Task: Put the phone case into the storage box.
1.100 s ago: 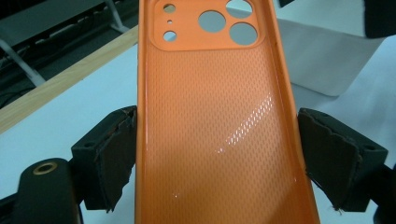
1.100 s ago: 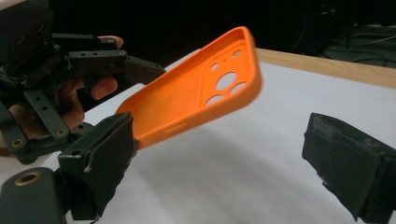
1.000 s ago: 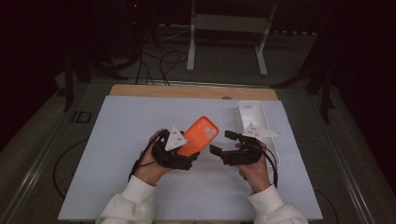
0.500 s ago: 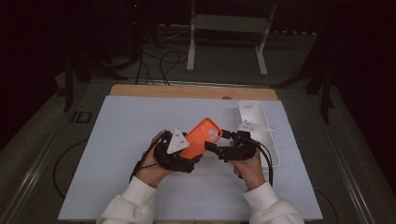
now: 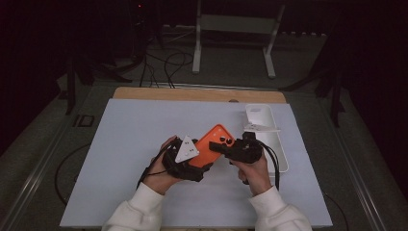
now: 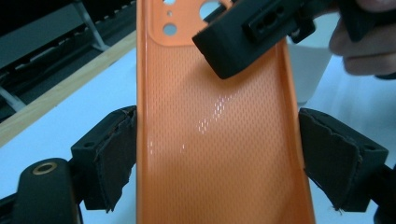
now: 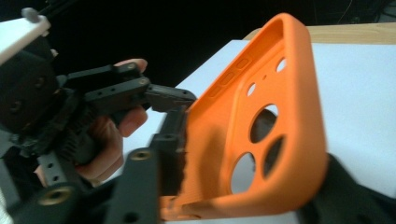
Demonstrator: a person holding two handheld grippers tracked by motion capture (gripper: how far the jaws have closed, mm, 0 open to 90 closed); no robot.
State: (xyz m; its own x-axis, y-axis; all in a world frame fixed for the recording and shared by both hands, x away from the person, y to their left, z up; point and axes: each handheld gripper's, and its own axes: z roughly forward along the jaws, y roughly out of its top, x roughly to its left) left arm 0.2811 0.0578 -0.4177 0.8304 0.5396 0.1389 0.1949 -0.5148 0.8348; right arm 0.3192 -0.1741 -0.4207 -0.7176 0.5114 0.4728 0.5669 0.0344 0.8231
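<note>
An orange phone case [image 5: 215, 140] with round camera holes hangs above the white mat between the two hands. My left gripper [image 6: 224, 163] is shut on it across its width, a pad pressed on each long edge. My right gripper [image 7: 261, 170] has just been closing with the camera end of the case [image 7: 261, 140] between its jaws. One jaw lies against the hollow inner face and the other sits behind the back. In the high view the right gripper [image 5: 225, 146] meets the case from the right.
A white tray [image 5: 278, 154] stands on the mat [image 5: 139, 130] just right of the right hand, with a white flat piece [image 5: 262, 127] across it. A wooden strip [image 5: 192, 94] edges the table's far side. Cables and a metal stand [image 5: 233, 29] lie on the floor behind.
The right gripper moved left to the case's camera end and its jaws narrowed around it. The left gripper kept its hold and stayed where it was.
</note>
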